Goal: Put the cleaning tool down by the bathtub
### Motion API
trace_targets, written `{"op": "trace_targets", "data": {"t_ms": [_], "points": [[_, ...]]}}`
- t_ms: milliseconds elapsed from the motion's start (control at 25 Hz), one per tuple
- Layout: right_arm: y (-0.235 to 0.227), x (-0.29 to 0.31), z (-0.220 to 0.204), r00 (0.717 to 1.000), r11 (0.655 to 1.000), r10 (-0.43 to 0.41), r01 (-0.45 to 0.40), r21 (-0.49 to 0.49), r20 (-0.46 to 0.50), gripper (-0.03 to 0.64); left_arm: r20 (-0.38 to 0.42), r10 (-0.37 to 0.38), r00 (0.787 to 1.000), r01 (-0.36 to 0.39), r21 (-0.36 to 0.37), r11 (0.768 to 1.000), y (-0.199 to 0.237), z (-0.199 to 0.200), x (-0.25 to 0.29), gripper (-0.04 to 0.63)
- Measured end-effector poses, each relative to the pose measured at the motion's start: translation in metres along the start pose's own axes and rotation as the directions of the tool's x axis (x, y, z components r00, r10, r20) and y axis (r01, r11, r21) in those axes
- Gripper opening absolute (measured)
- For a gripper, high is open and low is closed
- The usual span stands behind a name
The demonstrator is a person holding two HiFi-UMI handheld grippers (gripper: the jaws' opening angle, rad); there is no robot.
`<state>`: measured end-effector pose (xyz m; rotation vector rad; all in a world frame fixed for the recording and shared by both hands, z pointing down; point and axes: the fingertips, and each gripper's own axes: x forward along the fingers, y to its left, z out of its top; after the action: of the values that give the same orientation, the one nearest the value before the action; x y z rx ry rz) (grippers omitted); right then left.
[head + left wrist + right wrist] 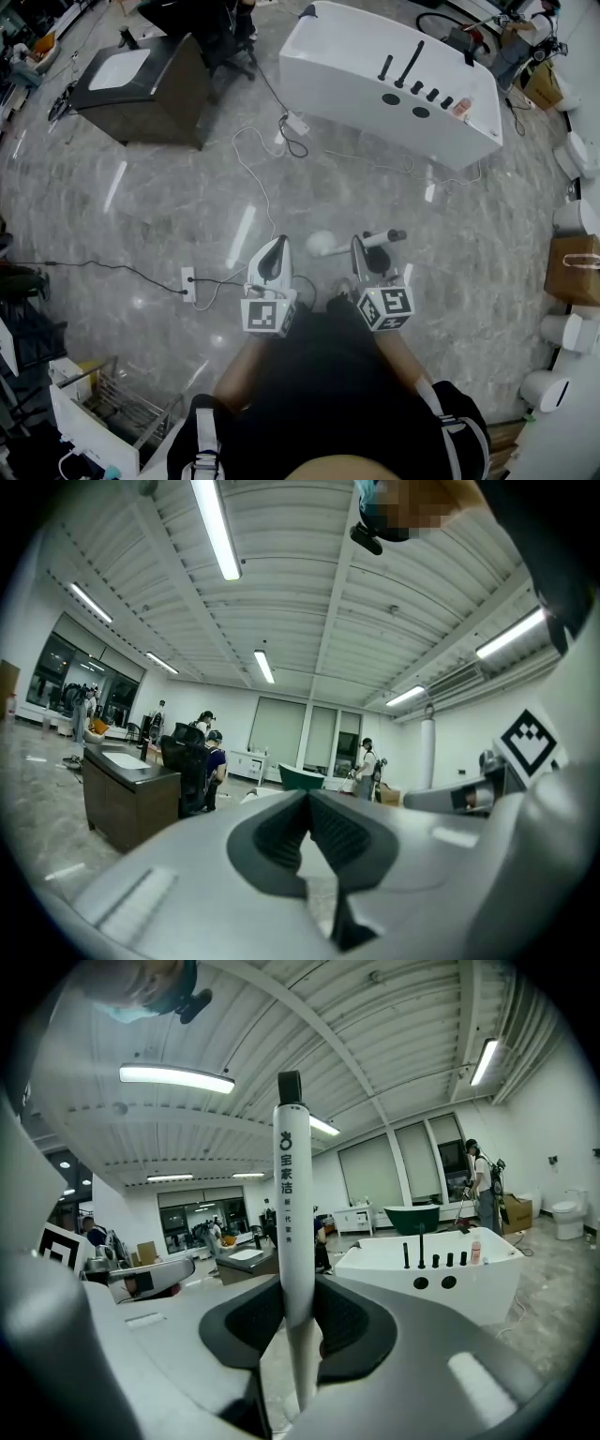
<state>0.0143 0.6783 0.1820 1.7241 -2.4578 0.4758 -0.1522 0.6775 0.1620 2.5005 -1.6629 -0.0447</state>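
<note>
We grasp the long white plastic cleaning tool [291, 1206] in the right gripper [298, 1309], whose two dark ribbed pads are clenched on the lower part of its handle; in the right gripper view the handle stands upright between the jaws, with dark print down its side and a black tip at the top. From the head view the cleaning tool [379, 238] lies crosswise over the right gripper [361, 255], its black tip to the right and a pale rounded end to the left, held above the glossy grey marble-patterned floor [169, 206] just in front of us. The left gripper [307, 801] is clenched on nothing, its pads meeting at their tips, and it sits beside the right one in the head view [273, 255]. The white oval bathtub [342, 70] stands well apart from the tool, further ahead on the floor, with a row of black taps [417, 82] and a small pink bottle [461, 109] on its rim; the right gripper view shows the same bathtub [469, 1290] to the right of the handle. To the left stands a dark brown cabinet with a white basin top [141, 89], and a white power strip [187, 283] with cables lies on the floor near the left gripper
</note>
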Motion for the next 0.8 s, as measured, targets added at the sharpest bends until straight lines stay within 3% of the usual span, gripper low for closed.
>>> {"op": "trace_targets", "data": {"t_ms": [400, 800], "points": [[0.015, 0.012, 0.003, 0.998, 0.998, -0.057, 0.058, -0.03, 0.019, 0.094, 0.006, -0.013, 1.0, 0.013, -0.009, 1.0, 0.038, 0.004, -0.01, 0.008], [0.021, 0.049, 0.015, 0.999, 0.998, -0.033, 0.034, -0.057, 0.023, 0.094, 0.017, 0.039, 0.999, -0.038, -0.01, 0.999, 0.069, 0.006, 0.009, 0.008]]}}
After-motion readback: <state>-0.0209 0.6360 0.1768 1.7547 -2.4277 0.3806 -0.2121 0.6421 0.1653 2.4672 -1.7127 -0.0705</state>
